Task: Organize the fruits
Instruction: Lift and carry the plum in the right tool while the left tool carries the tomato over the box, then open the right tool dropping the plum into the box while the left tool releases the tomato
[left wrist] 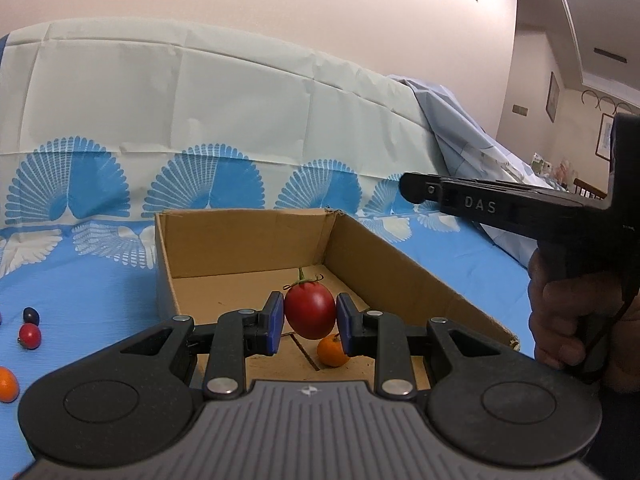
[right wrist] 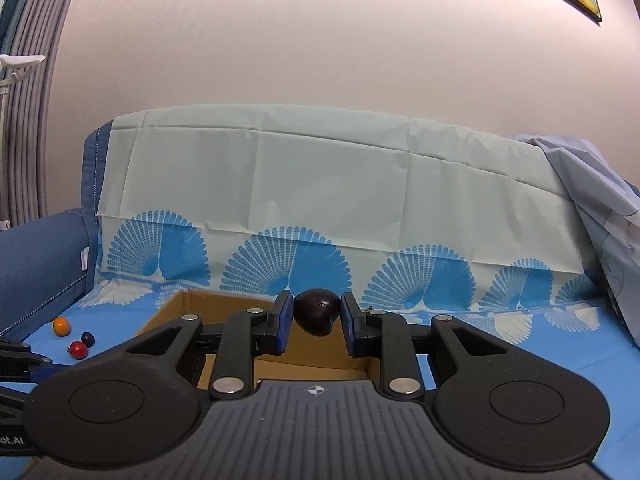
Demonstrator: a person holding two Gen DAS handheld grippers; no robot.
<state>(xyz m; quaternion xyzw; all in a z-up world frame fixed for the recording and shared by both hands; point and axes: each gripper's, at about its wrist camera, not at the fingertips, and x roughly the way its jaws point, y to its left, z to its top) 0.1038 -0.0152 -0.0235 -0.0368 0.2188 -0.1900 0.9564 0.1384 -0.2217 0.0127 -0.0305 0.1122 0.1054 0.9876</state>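
1. Left tongs [left wrist: 306, 322] clamped on a red tomato [left wrist: 310, 310], blue pads pressing its two flanks, green stem pointing up. Held clear above the floor of the cardboard box [left wrist: 400, 276], centre of the left wrist frame.

2. Right tongs [right wrist: 316, 318] pinched nearly closed on a dark plum-like fruit [right wrist: 317, 312], low centre of the right wrist frame, hanging over the near rim of the same box.

3. Already down in the box: one orange fruit [left wrist: 332, 352], just under and right of the tomato, partly hidden by a pad.

4. Still out on the blue patterned sheet [left wrist: 100, 280], lower left of the left frame: a small red fruit [left wrist: 30, 336], a dark one [left wrist: 31, 315] just above it, an orange one [left wrist: 8, 384] at the very edge.

5. Handling, as a judgement: tomato light, thin-skinned, soft under the skin (bruises or splits if squeezed harder). Smooth and glossy too, so liable to slip. Best gripped across the widest belly, as now, never by the stem.

6. Dark fruit looks firmer but just as slick and round; grip across its middle looks right, though pads catch it slightly high.

7. Release wants to be low in the box, clear of the orange one: round fruit rolls on bare cardboard.
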